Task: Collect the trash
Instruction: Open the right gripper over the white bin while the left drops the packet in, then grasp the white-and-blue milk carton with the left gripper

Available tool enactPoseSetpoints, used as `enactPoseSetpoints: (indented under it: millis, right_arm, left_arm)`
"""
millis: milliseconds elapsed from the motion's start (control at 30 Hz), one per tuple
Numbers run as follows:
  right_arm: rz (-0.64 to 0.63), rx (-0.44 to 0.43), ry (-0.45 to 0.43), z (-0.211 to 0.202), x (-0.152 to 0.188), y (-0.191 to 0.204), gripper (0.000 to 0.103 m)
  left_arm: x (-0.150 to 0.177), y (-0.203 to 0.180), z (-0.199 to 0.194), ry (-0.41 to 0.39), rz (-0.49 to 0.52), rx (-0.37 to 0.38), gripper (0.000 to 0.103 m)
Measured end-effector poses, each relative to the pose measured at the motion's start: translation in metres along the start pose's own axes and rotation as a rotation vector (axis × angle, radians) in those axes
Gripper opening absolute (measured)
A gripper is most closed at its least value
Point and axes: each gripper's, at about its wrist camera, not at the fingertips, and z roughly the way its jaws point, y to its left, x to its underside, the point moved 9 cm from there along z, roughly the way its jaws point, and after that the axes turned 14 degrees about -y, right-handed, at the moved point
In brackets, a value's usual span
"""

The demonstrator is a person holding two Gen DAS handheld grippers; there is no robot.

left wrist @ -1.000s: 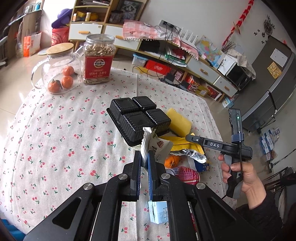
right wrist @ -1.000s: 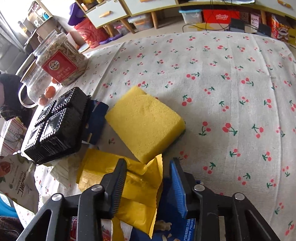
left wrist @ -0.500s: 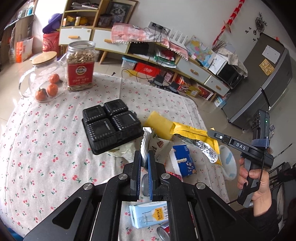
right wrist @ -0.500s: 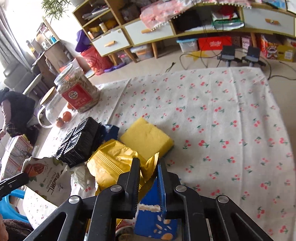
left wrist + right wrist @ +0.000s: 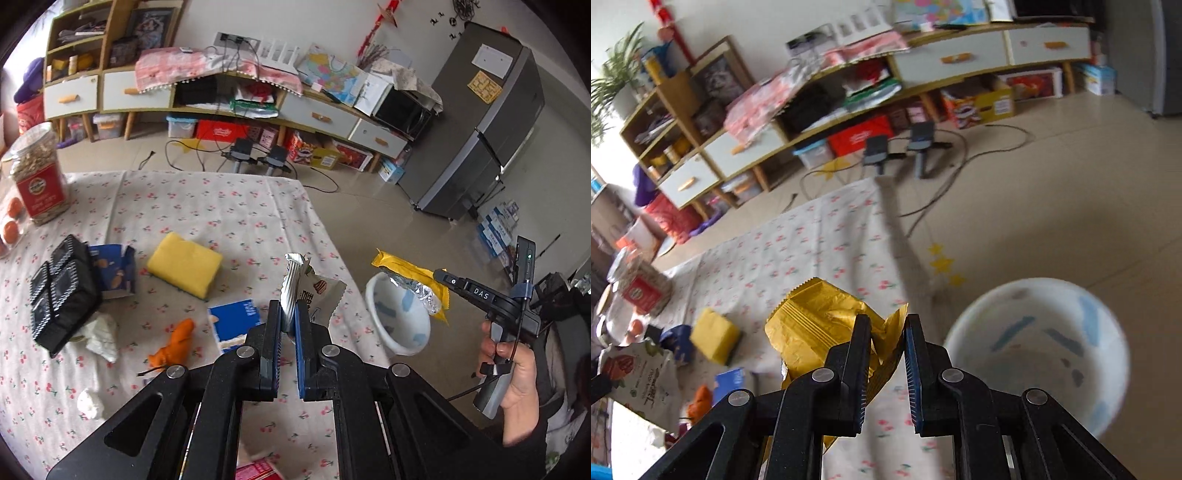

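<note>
My left gripper (image 5: 290, 314) is shut on a white snack wrapper (image 5: 314, 291) with a silver crimped edge, held above the table's right edge. My right gripper (image 5: 886, 323) is shut on a crumpled yellow foil wrapper (image 5: 820, 317); in the left wrist view that wrapper (image 5: 410, 267) hangs over the rim of a white bin (image 5: 399, 314) on the floor beside the table. The bin (image 5: 1041, 347) shows just right of my right gripper.
On the cherry-print tablecloth (image 5: 221, 206) lie a yellow sponge (image 5: 184, 264), a black plastic tray (image 5: 59, 291), blue cartons (image 5: 110, 271), orange peel (image 5: 173, 343), crumpled tissue (image 5: 101, 332) and a red-labelled jar (image 5: 35, 181). Shelves and a grey fridge (image 5: 487, 122) stand beyond.
Both grippers have swung right, off the table's pile toward the bin. The right one closed on the yellow wrapper and carried it over the bin's rim.
</note>
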Motion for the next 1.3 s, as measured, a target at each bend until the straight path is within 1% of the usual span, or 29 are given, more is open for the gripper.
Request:
enactPoseSetpoints:
  millis: [67,133,233,333,400,467,533,600,700,733,833,1000,1033,1067,1167,1200,1233,1300]
  right_arm:
    - [0.039,0.078,0.004,-0.004,-0.001,-0.034,0.016]
    - [0.07,0.136,0.018,-0.004,0.001,-0.062,0.016]
    - [0.083,0.219,0.034,-0.006,0.004,-0.095,0.016]
    - [0.084,0.283,0.051,-0.007,0.009,-0.12,0.017]
    - [0.093,0.292,0.072,-0.006,0.014,-0.129,0.019]
    - [0.103,0.306,0.085,-0.007,0.018,-0.136,0.02]
    - [0.129,0.3,0.104,-0.008,0.021,-0.139,0.034]
    - [0.165,0.294,0.102,-0.014,0.02,-0.143,0.043]
    - [0.173,0.307,0.098,-0.024,0.019,-0.144,0.049]
    - [0.166,0.312,0.098,-0.026,0.019,-0.144,0.05]
    - [0.156,0.318,0.099,-0.029,0.018,-0.142,0.051]
    - [0.18,0.327,0.092,-0.031,0.016,-0.146,0.051]
    - [0.181,0.331,0.085,-0.032,0.014,-0.147,0.051]
    - [0.18,0.339,0.078,-0.033,0.013,-0.148,0.051]
    - [0.144,0.388,0.062,-0.037,0.01,-0.152,0.051]
    - [0.135,0.397,0.06,-0.039,0.01,-0.153,0.051]
    - [0.133,0.399,0.06,-0.04,0.01,-0.153,0.051]
    - [0.137,0.394,0.061,-0.042,0.01,-0.152,0.053]
  left_arm:
    - [0.003,-0.026,0.017,0.025,0.021,0.027,0.006]
    - [0.006,-0.049,0.034,0.048,0.048,0.049,0.006]
    - [0.015,-0.08,0.058,0.086,0.072,0.077,0.006]
    - [0.026,-0.104,0.08,0.125,0.084,0.092,0.006]
    - [0.031,-0.116,0.093,0.139,0.097,0.095,0.006]
    - [0.034,-0.124,0.104,0.138,0.114,0.093,0.006]
    - [0.036,-0.127,0.114,0.135,0.113,0.096,0.006]
    - [0.039,-0.13,0.124,0.137,0.105,0.097,0.006]
    - [0.047,-0.133,0.139,0.14,0.094,0.104,0.006]
    - [0.05,-0.135,0.144,0.143,0.094,0.107,0.006]
    - [0.057,-0.14,0.157,0.144,0.101,0.107,0.006]
    - [0.059,-0.153,0.173,0.106,0.119,0.127,0.007]
    - [0.058,-0.154,0.176,0.094,0.119,0.136,0.012]
    - [0.057,-0.153,0.179,0.087,0.117,0.14,0.012]
    - [0.058,-0.141,0.187,0.128,0.083,0.107,0.022]
    - [0.059,-0.137,0.188,0.146,0.067,0.11,0.033]
    - [0.06,-0.134,0.188,0.155,0.057,0.115,0.048]
    - [0.058,-0.124,0.183,0.146,0.059,0.098,0.062]
